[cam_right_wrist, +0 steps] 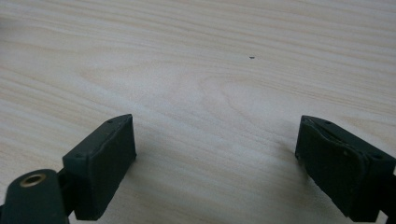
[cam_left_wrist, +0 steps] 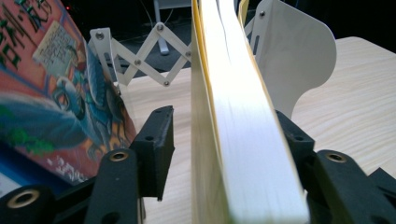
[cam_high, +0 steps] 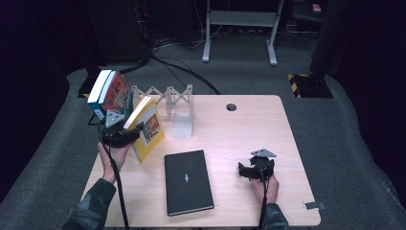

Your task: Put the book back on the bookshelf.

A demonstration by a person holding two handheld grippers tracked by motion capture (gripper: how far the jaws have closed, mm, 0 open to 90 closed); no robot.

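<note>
Yellow book (cam_left_wrist: 243,140) stands tilted at table's left edge, betw. left gripper (cam_left_wrist: 224,135) jaws, which are apart, left pad clear of cover. Cover text too small to read. Right gripper (cam_right_wrist: 215,149) jaws wide apart over bare table (cam_right_wrist: 210,70).

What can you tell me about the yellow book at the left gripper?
The yellow book is a thick paperback with a yellow cover, a picture on its front and pale page edges. It stands tilted on the table, near the white folding book rack. In the left gripper view it sits between the jaws of the left gripper: one pad is clearly apart from its cover, the other lies close against it.
</note>
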